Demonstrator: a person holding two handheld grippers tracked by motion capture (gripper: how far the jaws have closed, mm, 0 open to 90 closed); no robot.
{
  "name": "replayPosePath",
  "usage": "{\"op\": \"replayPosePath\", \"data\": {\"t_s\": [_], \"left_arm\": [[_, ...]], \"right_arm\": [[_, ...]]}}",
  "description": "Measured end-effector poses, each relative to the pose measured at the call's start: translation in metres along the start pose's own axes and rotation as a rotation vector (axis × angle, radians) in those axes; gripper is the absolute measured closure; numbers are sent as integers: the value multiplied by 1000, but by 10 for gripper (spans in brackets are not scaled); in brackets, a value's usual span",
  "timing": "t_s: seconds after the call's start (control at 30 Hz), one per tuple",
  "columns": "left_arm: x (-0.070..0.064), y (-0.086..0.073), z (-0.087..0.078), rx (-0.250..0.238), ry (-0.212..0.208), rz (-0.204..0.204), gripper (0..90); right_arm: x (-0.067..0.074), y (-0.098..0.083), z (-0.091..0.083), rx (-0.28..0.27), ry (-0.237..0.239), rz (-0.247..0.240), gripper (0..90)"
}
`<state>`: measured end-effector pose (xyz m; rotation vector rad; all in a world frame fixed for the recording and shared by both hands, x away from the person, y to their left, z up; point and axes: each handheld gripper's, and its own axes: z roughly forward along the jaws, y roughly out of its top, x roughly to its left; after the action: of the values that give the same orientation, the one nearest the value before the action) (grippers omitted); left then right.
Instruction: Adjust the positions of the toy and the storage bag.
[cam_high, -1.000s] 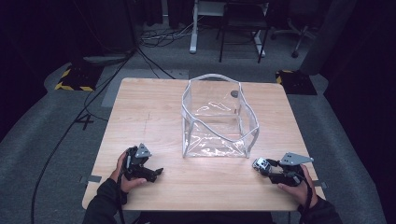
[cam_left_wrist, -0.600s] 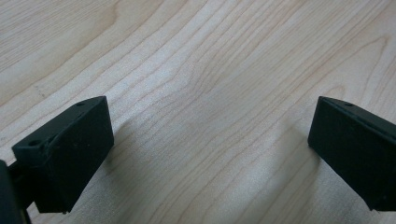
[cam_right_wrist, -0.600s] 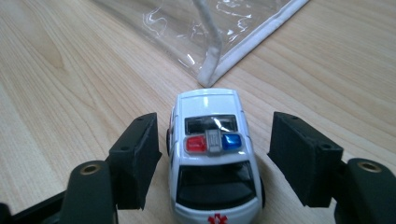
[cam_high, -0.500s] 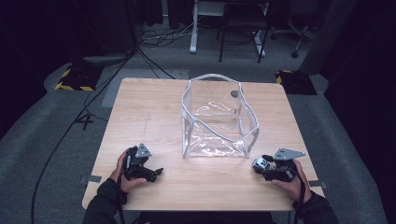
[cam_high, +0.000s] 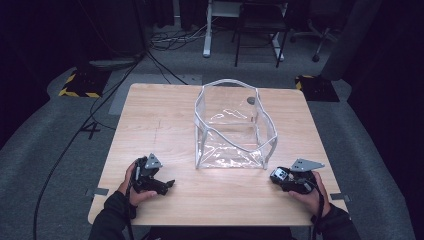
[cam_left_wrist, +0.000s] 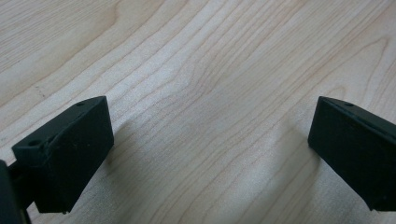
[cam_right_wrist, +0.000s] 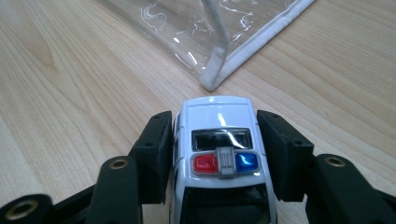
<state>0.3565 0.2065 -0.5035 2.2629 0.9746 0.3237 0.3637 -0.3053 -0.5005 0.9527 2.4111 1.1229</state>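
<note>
on my right gripper (cam_right_wrist: 217, 154) the fingers (cam_right_wrist: 152, 154) have just been closing in, and they now stand on either side of a small white toy police car (cam_right_wrist: 219, 140), against its flanks as far as i can judge. i see its red and blue roof light and dark windscreen between the black pads. the car sits low over the worktop (cam_high: 165, 120), close to the near right corner, with its nose aimed at the bottom corner of a clear plastic bag (cam_right_wrist: 219, 42). from the high view my right gripper (cam_high: 292, 179) lies just beside that near right corner of the bag (cam_high: 232, 125), close to it but apart.

the bag stands open-topped around the middle of the worktop, white piping along its edges, its walls a little crumpled.

my left gripper (cam_high: 150, 180) rests near the near left corner of the worktop, well apart from the bag. through its own camera the fingers (cam_left_wrist: 70, 149) stand wide apart with nothing but bare wood grain between them.
</note>
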Motion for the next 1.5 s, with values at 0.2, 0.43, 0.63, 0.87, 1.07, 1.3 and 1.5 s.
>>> {"op": "replayPosePath", "data": {"t_s": [0.2, 0.43, 0.63, 0.87, 1.07, 1.3, 1.5], "left_arm": [[1, 0, 0, -2, 3, 7, 5], [1, 1, 0, 2, 1, 7, 4], [1, 1, 0, 0, 5, 11, 4], [1, 1, 0, 0, 4, 10, 4], [1, 1, 0, 2, 1, 7, 4], [1, 1, 0, 1, 1, 6, 5], [2, 1, 0, -3, 5, 17, 4]], "right_arm": [[-5, 1, -9, -55, -37, 26, 484], [-11, 5, -20, -106, -60, 59, 484], [-13, 10, -26, -132, -66, 81, 484], [-15, 13, -29, -150, -62, 74, 485], [-18, 17, -36, -169, -77, 64, 485], [-22, 20, -41, -182, -95, 83, 485], [-24, 23, -47, -192, -107, 106, 485]]}}
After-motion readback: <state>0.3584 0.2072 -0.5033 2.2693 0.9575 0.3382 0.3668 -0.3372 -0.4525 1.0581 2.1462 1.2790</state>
